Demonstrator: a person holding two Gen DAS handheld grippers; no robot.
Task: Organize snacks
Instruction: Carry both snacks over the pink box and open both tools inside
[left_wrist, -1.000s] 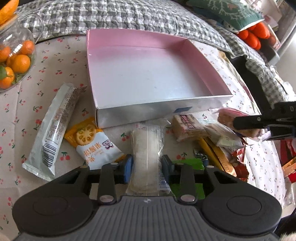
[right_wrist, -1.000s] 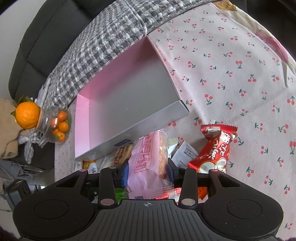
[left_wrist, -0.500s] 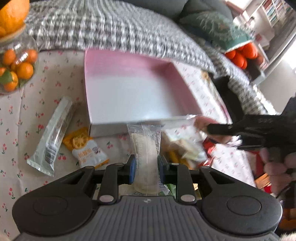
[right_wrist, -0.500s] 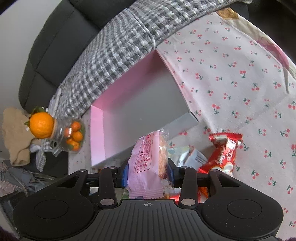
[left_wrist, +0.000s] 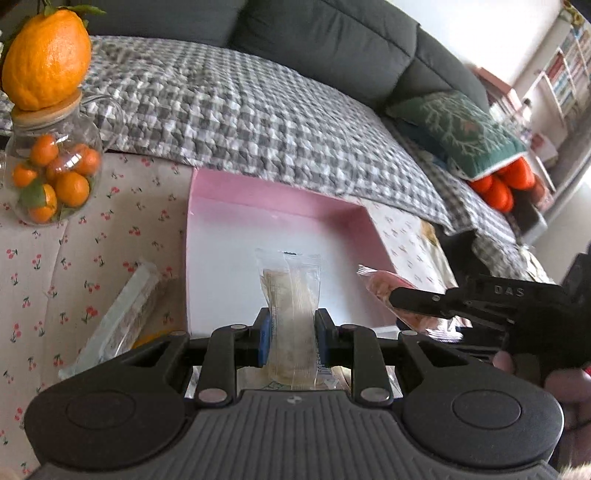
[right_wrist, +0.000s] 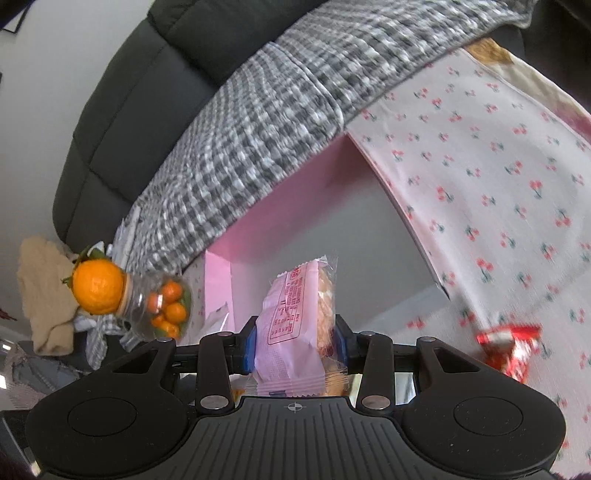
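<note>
Both grippers, left gripper (left_wrist: 291, 328) pinching a clear packet (left_wrist: 291, 295) and right gripper (right_wrist: 295, 341) a pink packet (right_wrist: 295, 325), should probably release low inside the box (left_wrist: 221, 236) ahead.

Bright, soft daylight; strong fisheye bending at edges, motion blur on the right-wrist view.

A home living room: dark sofa (left_wrist: 332, 40), checked blanket (left_wrist: 240, 122), green cushion (left_wrist: 461, 129), cherry-print tablecloth (right_wrist: 498, 166)

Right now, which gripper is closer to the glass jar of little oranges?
Left. The left gripper, shut on a clear-wrapped snack, is beside the glass jar. The right gripper, holding a pink packet, is farther away.
</note>
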